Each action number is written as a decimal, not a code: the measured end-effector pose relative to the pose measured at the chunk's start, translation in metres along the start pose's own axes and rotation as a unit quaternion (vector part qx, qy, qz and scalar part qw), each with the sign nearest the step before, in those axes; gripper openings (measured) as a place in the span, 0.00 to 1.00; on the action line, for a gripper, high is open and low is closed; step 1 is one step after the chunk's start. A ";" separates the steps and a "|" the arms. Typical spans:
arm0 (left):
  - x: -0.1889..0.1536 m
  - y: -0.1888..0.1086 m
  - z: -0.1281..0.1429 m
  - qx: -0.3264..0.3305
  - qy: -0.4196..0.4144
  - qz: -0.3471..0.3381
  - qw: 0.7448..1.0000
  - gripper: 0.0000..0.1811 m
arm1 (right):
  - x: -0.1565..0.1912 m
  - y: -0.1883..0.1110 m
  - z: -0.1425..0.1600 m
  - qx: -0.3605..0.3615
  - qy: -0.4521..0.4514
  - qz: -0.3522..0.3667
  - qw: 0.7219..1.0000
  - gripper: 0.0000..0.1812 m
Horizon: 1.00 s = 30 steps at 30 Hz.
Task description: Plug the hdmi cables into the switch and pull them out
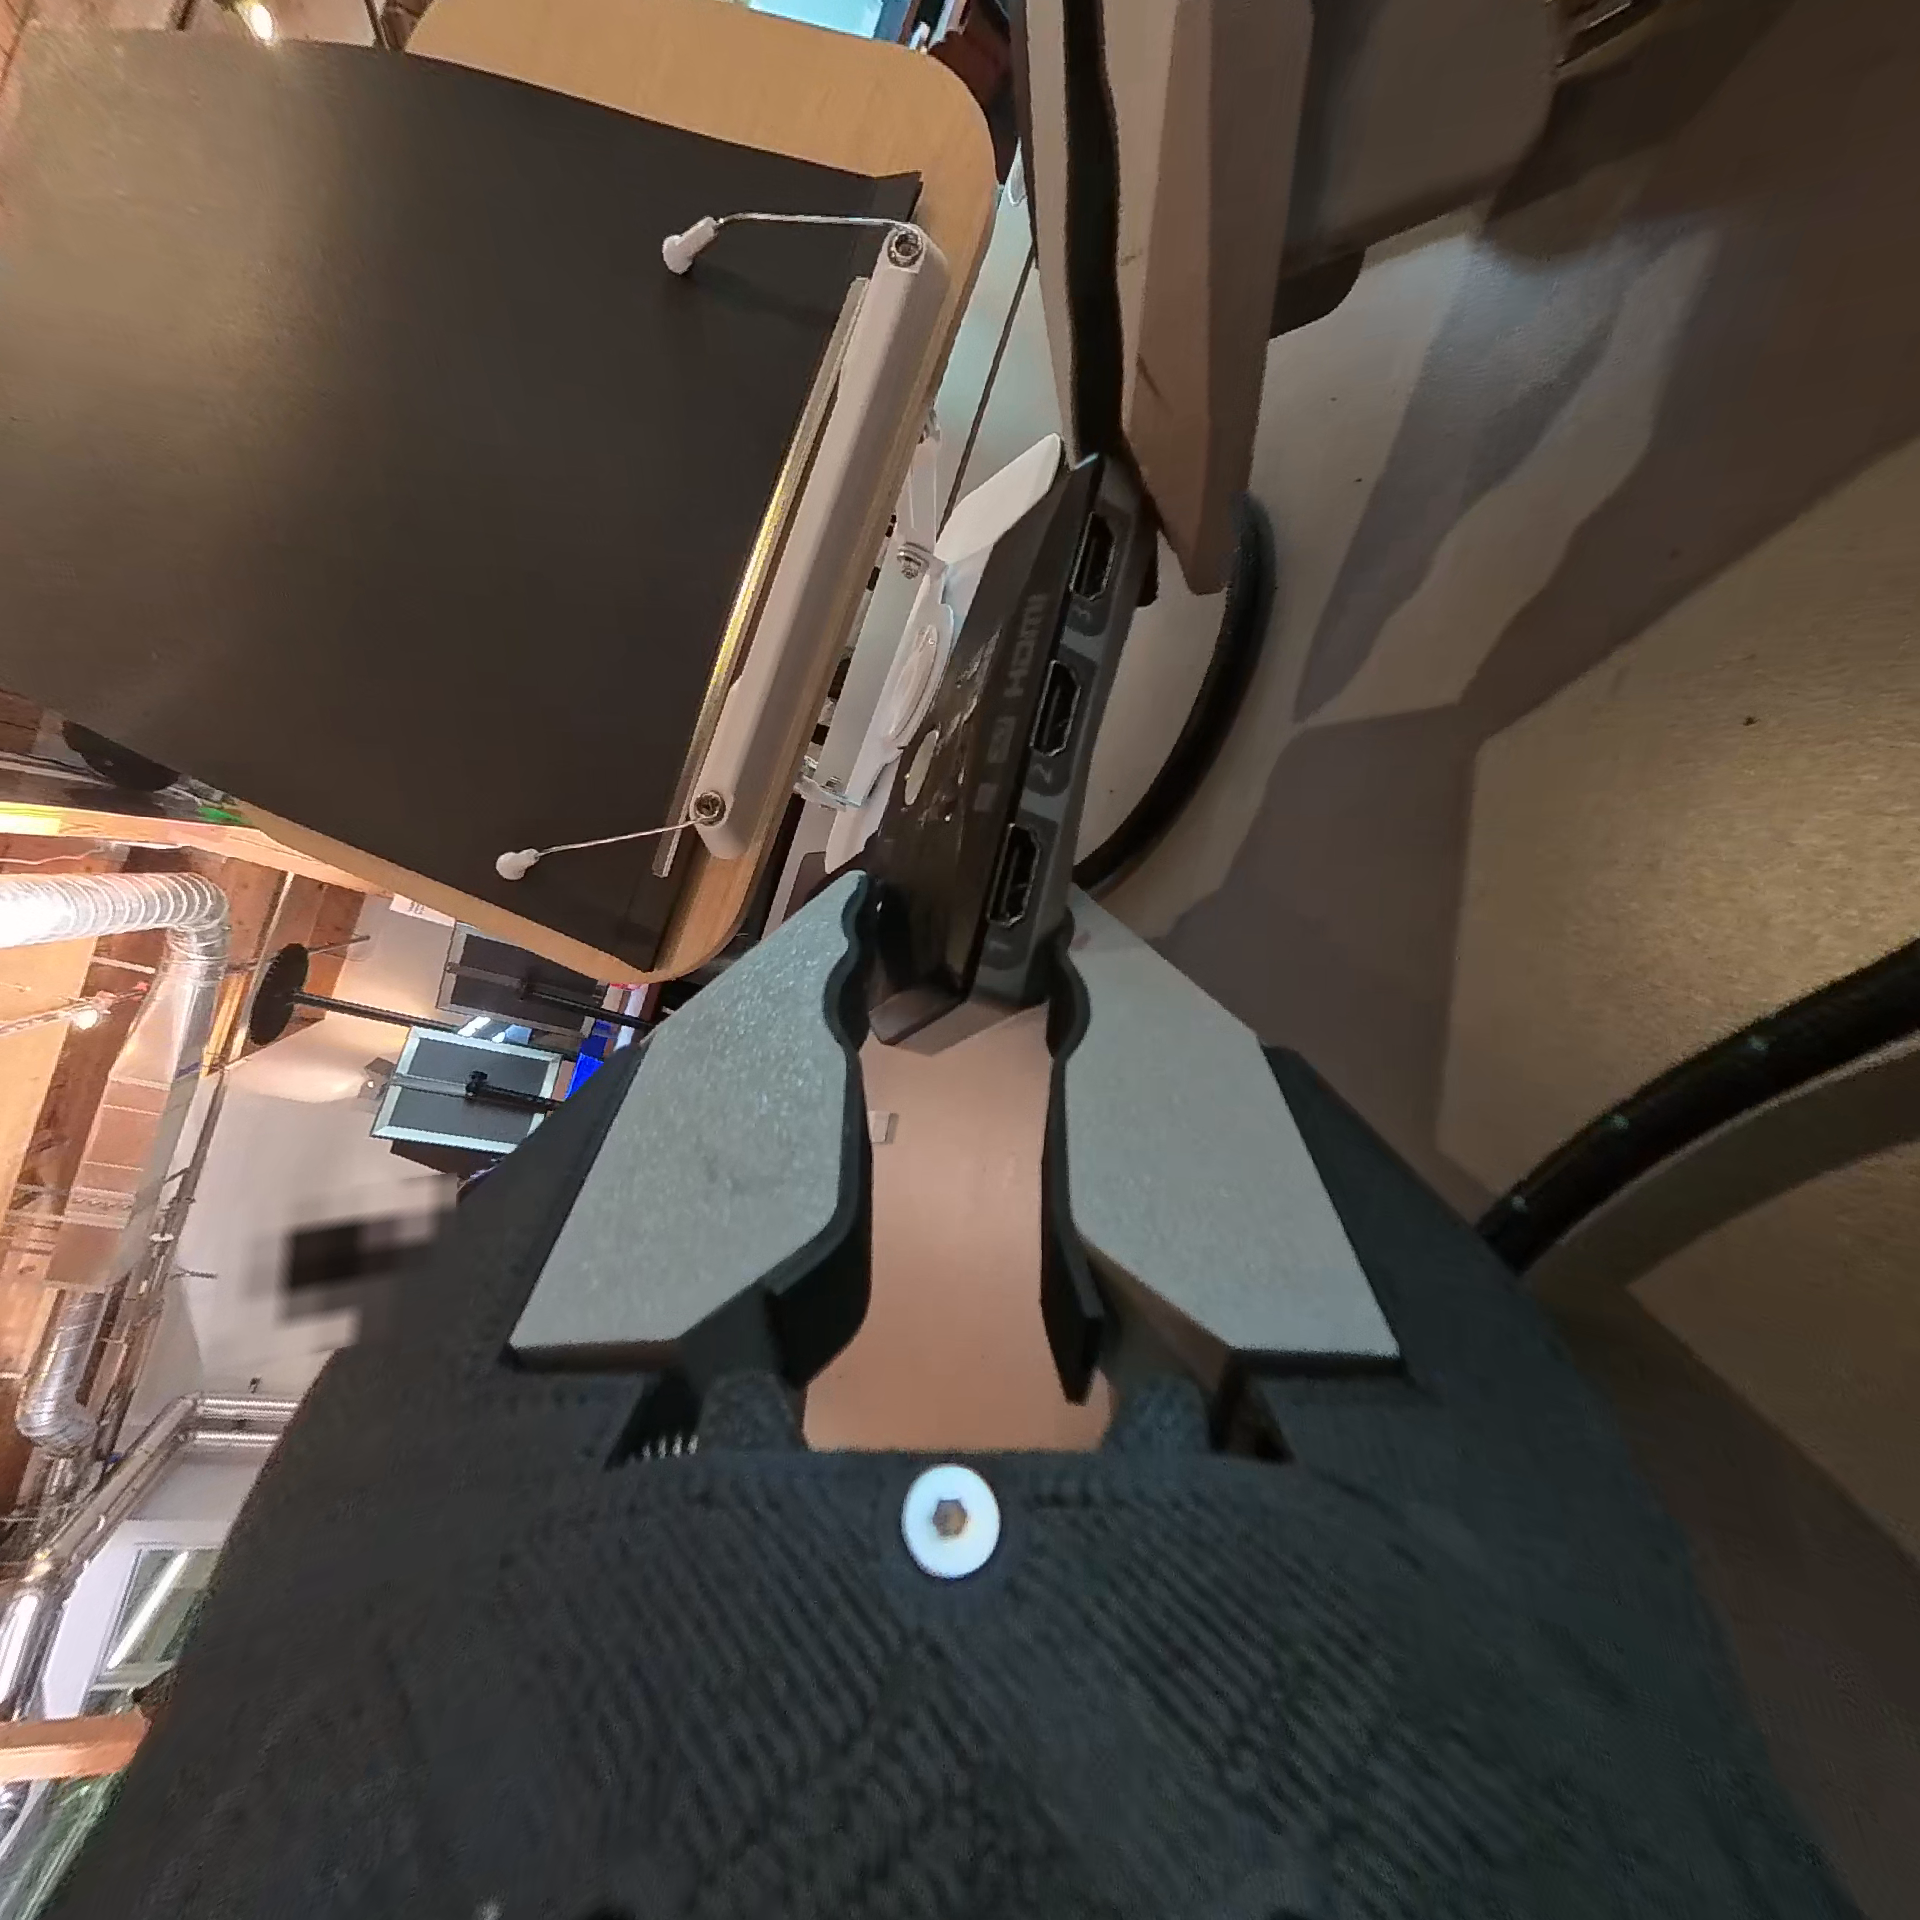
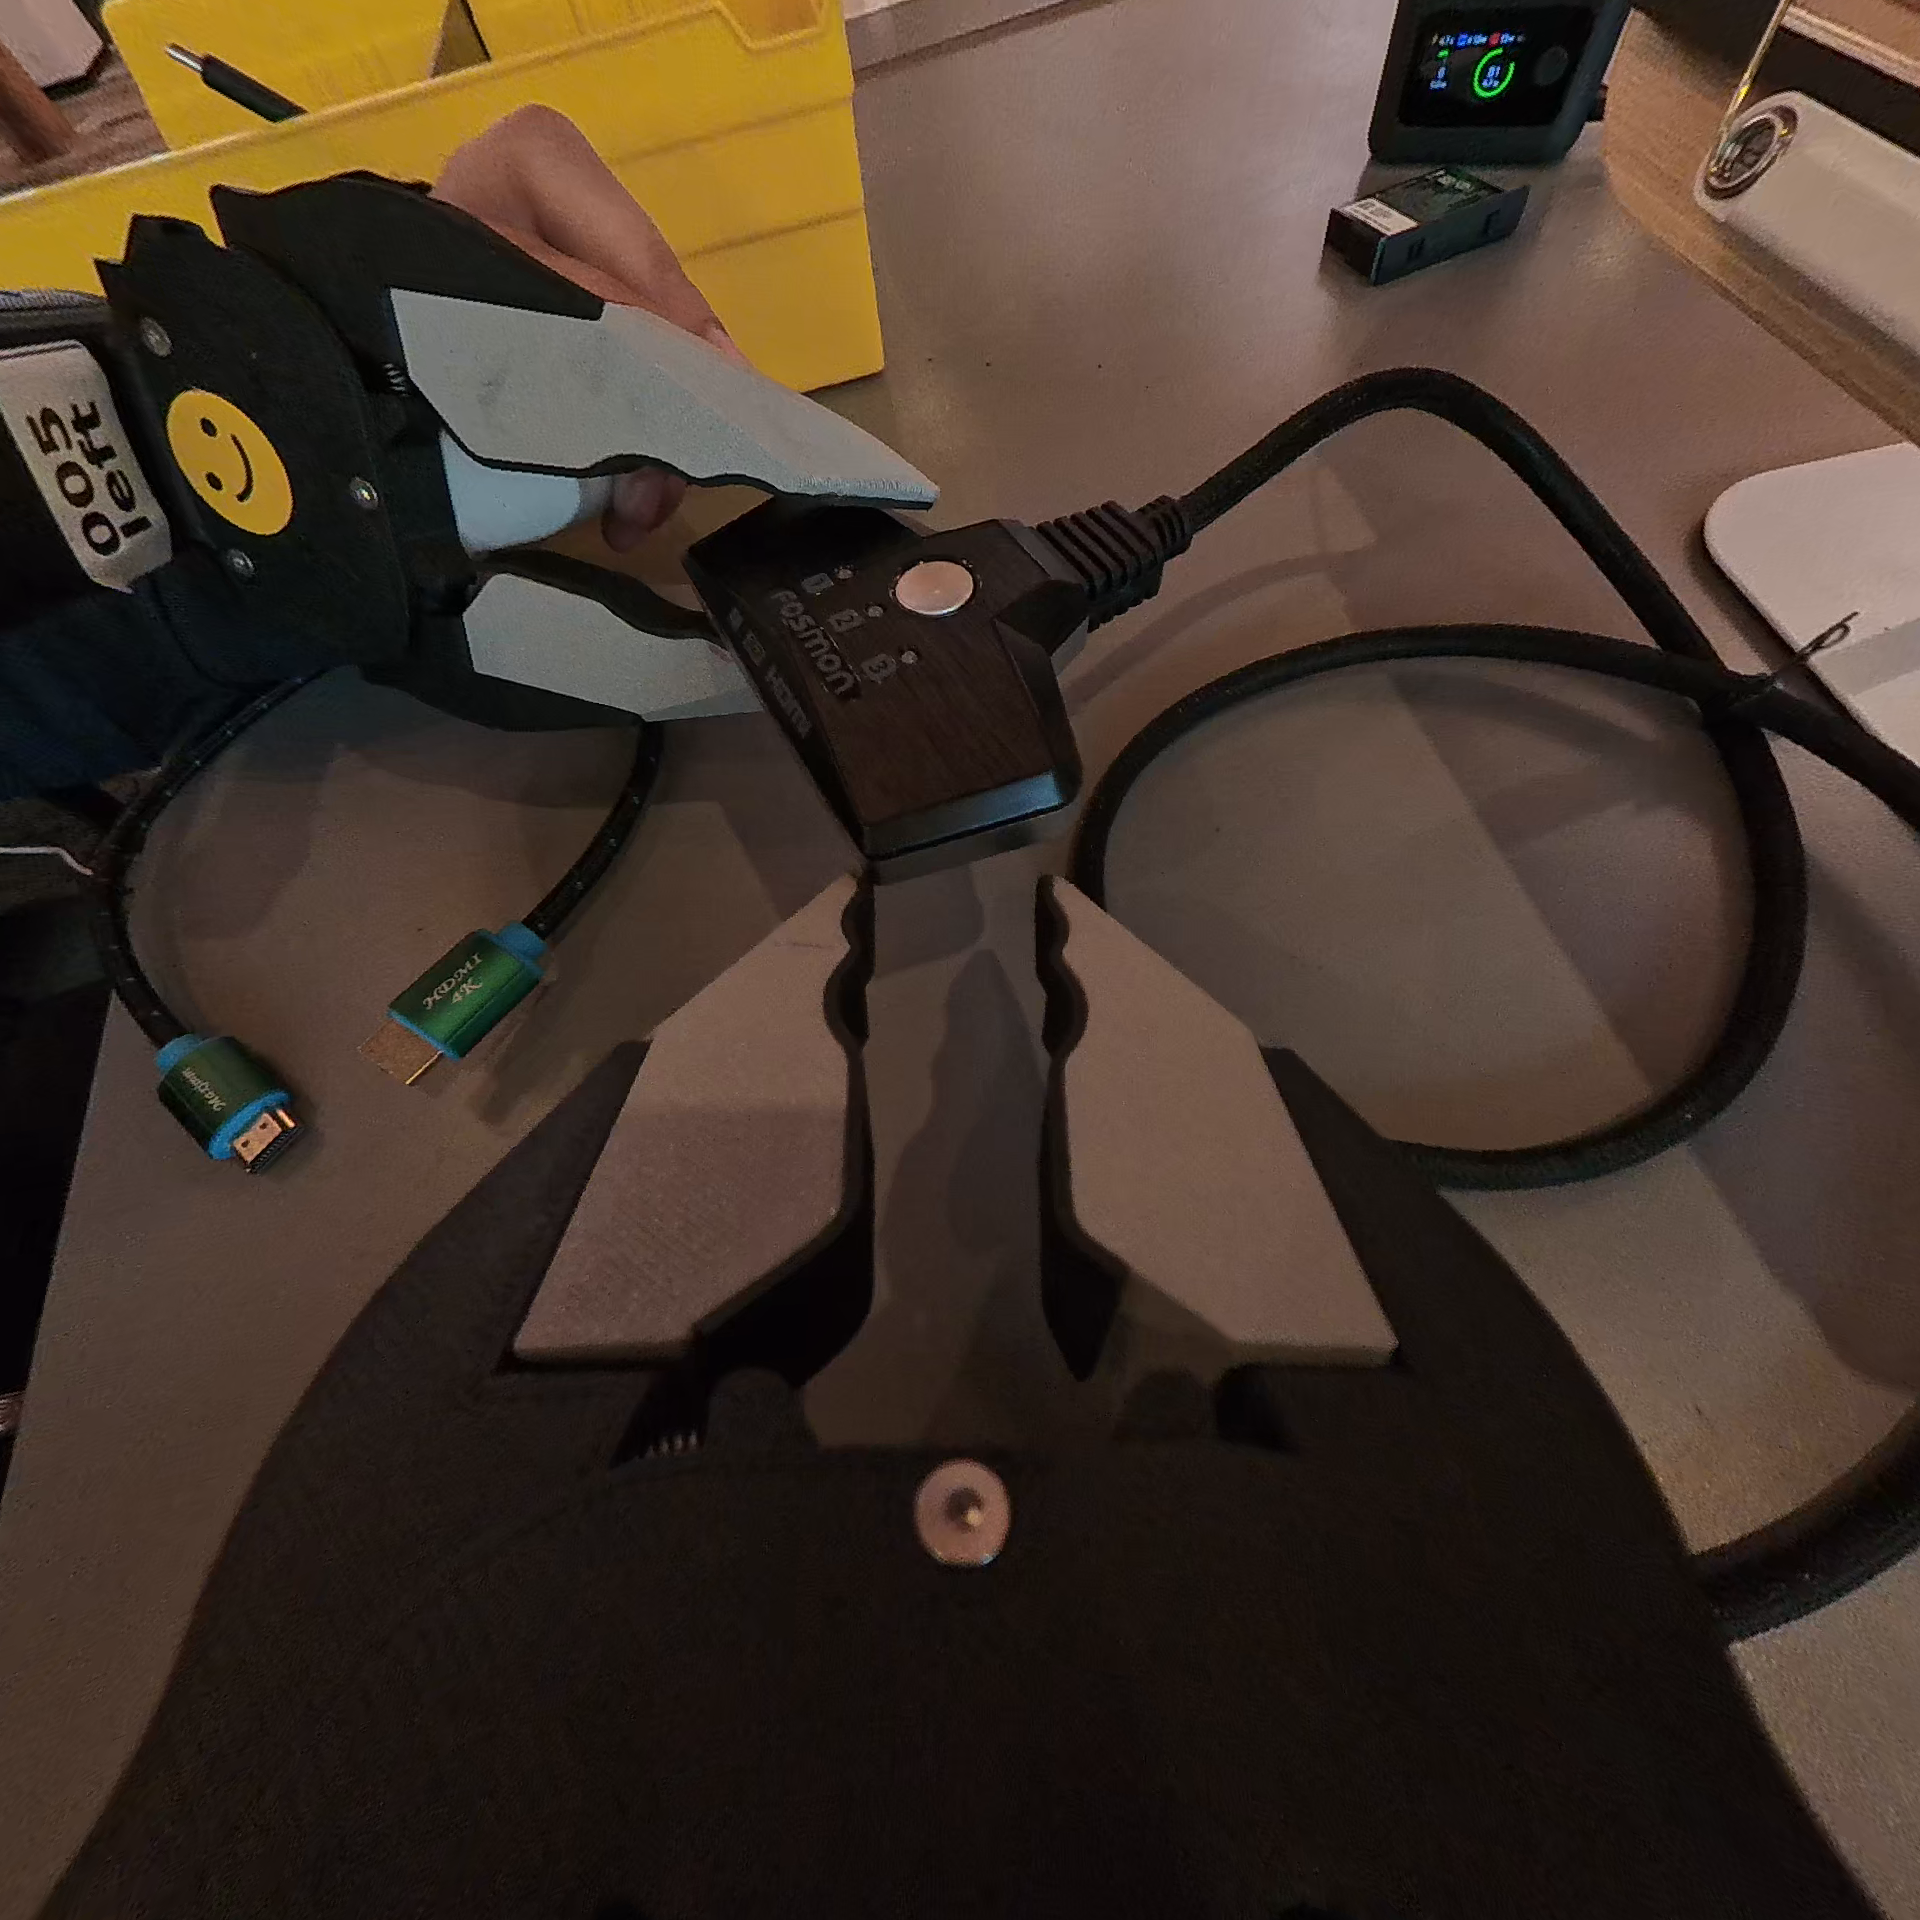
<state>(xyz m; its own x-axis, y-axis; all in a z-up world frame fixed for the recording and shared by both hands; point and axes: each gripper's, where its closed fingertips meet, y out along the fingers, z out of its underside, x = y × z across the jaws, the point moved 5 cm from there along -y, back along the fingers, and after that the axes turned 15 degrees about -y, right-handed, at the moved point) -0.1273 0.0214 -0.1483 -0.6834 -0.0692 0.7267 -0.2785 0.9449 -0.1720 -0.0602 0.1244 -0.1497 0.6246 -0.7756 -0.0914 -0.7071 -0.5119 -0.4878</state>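
Holding the switch (image 2: pixel 925 675) steady on the counter (image 2: pixel 1195 281): left gripper (image 2: pixel 821 592) clenched on its near end, all three ports showing empty in the left wrist view. Lying loose left of the switch, two green HDMI plugs (image 2: pixel 468 992), so plugging judged not yet begun, pulling out likewise. Hovering just before the switch, right gripper (image 2: pixel 951 894) parted and gripping nothing.

A workshop-like lab: exposed silver ducting (image 1: pixel 114 914) overhead, a yellow parts bin (image 2: pixel 582 156) and battery charger (image 2: pixel 1486 78) on the worktable (image 2: pixel 1143 260).
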 end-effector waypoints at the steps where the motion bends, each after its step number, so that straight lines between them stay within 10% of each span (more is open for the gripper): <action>1: 0.000 0.000 0.000 0.000 0.000 0.000 1.000 0.16 | 0.000 0.000 0.000 0.001 -0.001 0.001 1.000 0.16; 30: 0.002 -0.001 0.000 -0.006 -0.004 -0.006 1.000 0.16 | -0.011 -0.002 0.008 0.035 -0.029 0.065 0.997 0.00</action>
<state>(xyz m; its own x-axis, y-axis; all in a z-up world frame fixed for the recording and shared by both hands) -0.1279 0.0205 -0.1465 -0.6858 -0.0824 0.7231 -0.2783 0.9478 -0.1559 -0.0629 0.1373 -0.1545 0.5488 -0.8100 -0.2067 -0.7597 -0.3800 -0.5277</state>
